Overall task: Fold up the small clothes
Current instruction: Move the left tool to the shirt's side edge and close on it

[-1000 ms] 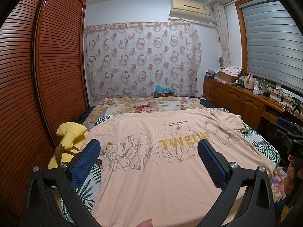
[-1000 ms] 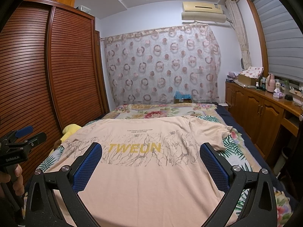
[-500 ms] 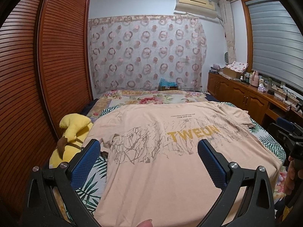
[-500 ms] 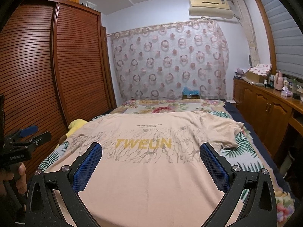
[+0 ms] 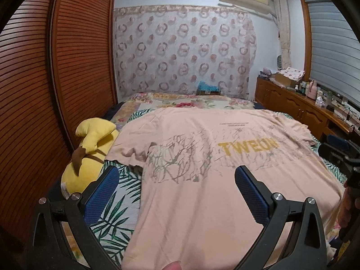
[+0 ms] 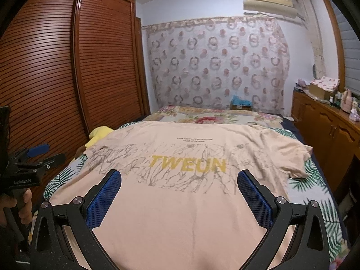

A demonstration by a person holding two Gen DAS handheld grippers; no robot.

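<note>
The pink T-shirt [image 6: 191, 193] is laid flat on the bed [image 6: 319, 180] across the middle of the frame, nothing is folded yet, and both the left gripper [image 5: 177, 193] and right gripper [image 6: 180, 193] are held wide apart, empty.

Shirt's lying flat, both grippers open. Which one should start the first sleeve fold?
Probably left. The left gripper faces the T-shirt by its left sleeve; the right gripper sits over mid-shirt.
</note>
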